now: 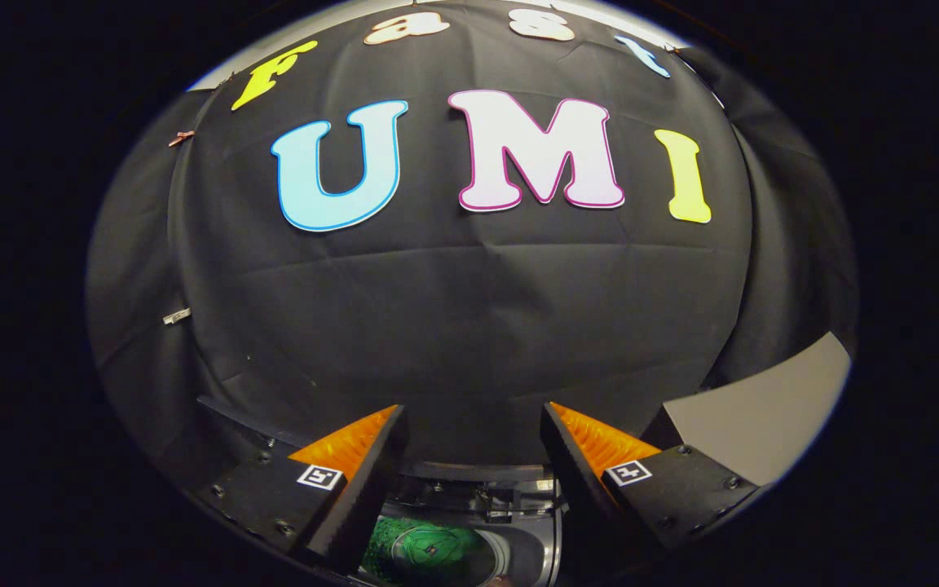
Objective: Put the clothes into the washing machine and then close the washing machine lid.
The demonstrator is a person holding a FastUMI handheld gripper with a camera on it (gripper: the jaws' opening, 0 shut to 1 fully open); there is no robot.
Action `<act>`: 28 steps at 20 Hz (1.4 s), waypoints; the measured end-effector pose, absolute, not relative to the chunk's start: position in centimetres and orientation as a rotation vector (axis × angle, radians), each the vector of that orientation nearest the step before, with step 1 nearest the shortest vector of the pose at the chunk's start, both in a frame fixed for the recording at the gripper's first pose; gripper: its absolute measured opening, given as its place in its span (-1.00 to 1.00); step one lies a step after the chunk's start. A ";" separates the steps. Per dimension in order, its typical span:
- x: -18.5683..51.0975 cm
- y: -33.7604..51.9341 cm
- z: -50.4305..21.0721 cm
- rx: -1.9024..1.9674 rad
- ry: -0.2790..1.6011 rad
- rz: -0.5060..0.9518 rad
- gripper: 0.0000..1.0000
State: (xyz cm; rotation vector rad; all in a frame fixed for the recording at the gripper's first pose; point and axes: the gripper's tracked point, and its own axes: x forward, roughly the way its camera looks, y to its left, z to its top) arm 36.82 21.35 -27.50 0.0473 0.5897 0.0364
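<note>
The gripper (473, 440) is hanging above the washing machine (518, 538), jaws wide and empty — green clothes (429, 546) lying inside, so closing the lid looks next.

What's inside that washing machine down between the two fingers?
A green garment lies in the washing machine drum, seen low between the open gripper fingers. The fingers cover the drum's sides, so anything else inside, and the lid, cannot be made out.

A recording booth, not a home: black cloth wall (469, 326) hung right behind a top-load washing machine (518, 522) w/ open drum.
</note>
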 end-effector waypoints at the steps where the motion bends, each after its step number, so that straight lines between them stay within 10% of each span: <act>1: 35.8 21.3 -27.4 0.048 0.587 0.034 1.00; 28: 17.2 23.1 -19.8 0.028 0.536 0.287 0.98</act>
